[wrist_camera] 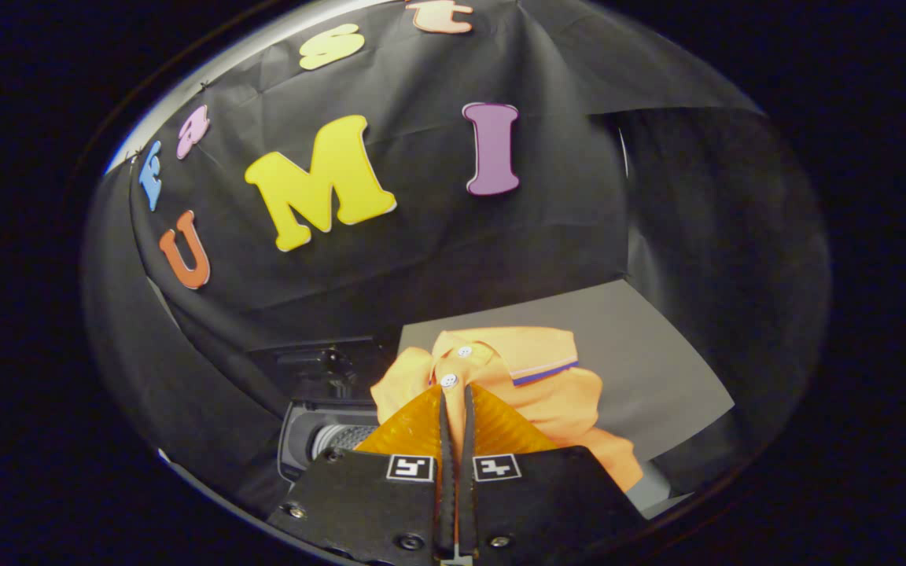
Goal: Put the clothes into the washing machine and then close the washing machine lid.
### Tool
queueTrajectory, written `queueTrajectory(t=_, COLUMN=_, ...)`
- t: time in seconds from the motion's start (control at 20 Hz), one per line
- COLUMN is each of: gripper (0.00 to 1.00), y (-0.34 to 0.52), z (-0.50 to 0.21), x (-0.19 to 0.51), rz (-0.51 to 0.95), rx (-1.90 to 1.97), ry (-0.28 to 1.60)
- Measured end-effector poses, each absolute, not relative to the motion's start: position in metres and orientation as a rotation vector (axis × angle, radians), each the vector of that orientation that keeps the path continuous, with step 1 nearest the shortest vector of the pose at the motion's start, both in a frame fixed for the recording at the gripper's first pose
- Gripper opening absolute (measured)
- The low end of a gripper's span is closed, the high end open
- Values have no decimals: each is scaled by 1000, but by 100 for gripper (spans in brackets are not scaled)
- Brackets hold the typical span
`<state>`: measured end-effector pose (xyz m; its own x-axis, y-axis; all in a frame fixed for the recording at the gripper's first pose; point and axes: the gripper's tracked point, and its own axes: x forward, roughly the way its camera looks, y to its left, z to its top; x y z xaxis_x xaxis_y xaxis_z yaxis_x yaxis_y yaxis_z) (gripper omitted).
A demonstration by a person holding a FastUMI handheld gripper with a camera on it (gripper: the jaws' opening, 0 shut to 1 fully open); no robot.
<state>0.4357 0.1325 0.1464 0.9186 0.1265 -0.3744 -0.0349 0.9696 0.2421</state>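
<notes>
Gripper [457,393] is tilted up and looking forward across the booth, its two fingers [445,424] drawn nearly together with just a thin slit between them, clenched on the orange shirt [532,377]. The pinch lands on the button placket, right below the lower white button [448,380]; a second white button [465,351] sits a bit higher, near the collar. Shirt is a small orange polo type, collar edged with a purple and pale stripe [545,371], fabric bunched and wrinkled, looks lifted off the surface by the grip. Collar end points away from the fingers toward the black cloth wall [390,259], body and sleeve trail back and to the right of the fingers, so the long axis runs roughly from just ahead of the fingertips down past their right side. Grey tabletop [657,362] lies behind and right of the shirt. Washing machine [319,440] sits low to the left of the fingers, perforated metal drum [343,437] visible through its open top, lid state can't tell
</notes>
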Motion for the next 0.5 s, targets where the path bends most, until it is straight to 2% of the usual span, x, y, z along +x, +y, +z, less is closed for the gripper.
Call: queueTrajectory(t=0.5, gripper=5, y=207, z=243, x=379, rz=178, rx=215, ry=231)
